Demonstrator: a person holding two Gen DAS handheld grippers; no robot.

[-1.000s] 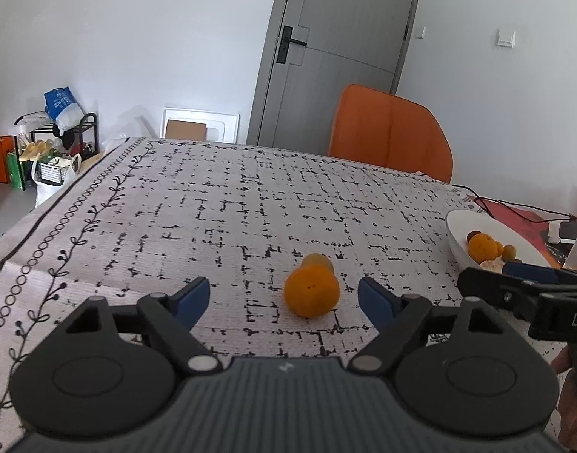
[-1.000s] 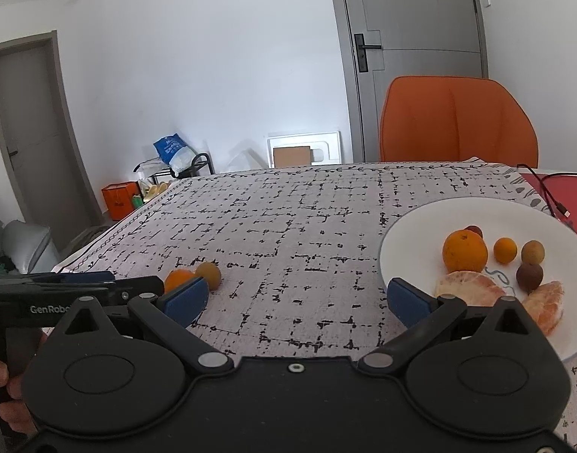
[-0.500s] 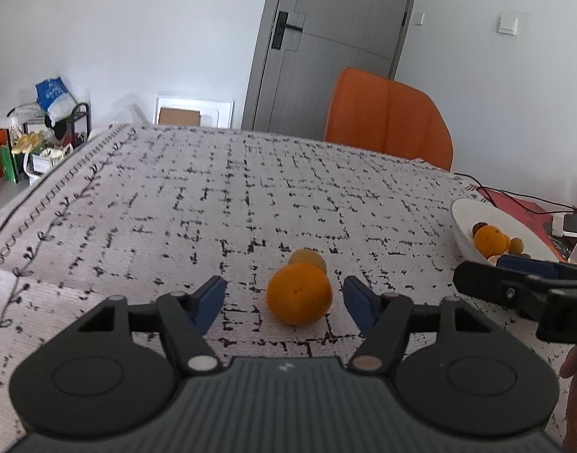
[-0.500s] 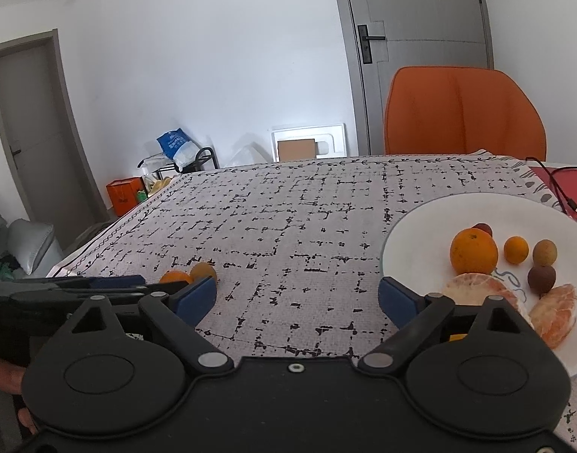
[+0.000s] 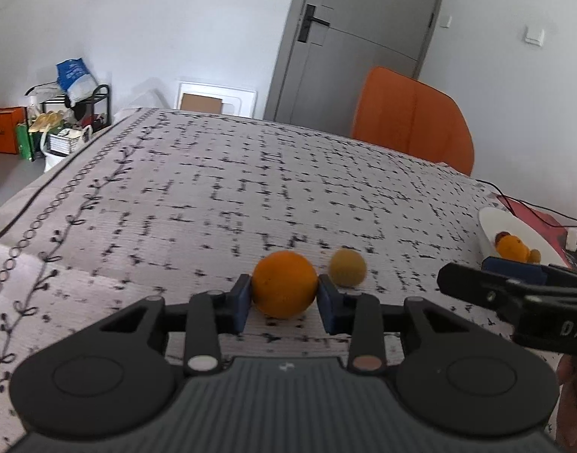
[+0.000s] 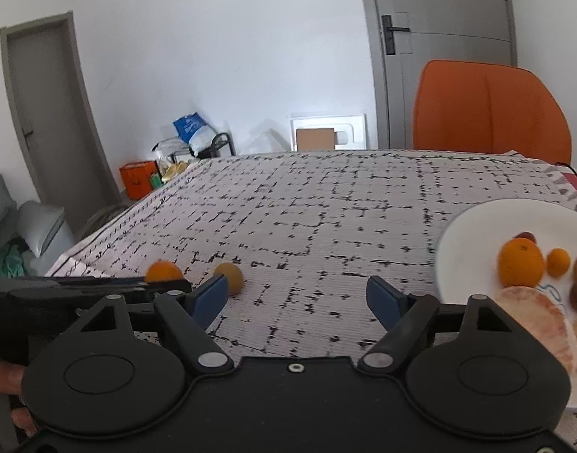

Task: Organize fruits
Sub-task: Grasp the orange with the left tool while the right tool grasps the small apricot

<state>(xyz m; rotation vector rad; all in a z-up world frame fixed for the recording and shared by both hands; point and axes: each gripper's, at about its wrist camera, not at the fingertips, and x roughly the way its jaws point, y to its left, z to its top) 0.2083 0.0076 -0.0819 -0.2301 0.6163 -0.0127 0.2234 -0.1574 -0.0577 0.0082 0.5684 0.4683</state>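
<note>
Orange chair (image 6: 490,107), grey door (image 5: 360,41), perhaps boxes (image 5: 3,130) beyond.

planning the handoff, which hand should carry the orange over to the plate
Left. The left tongs are shut on the orange, both pads touching its sides. The right tongs are open and empty, nearer the plate.

The left wrist camera sits low behind the left gripper (image 5: 284,304), close above the patterned tablecloth (image 5: 197,204), and faces the grey door (image 5: 348,49) at 12 o'clock, with the white plate (image 5: 514,226) at 3 o'clock. The right wrist camera looks from behind the right gripper (image 6: 297,296) toward the same door (image 6: 439,53) (plate (image 6: 473,226) nearer here). Both views share the orange (image 5: 285,288) (image 6: 163,271), the orange chair (image 5: 413,117) (image 6: 488,109) and the cloth.
</note>
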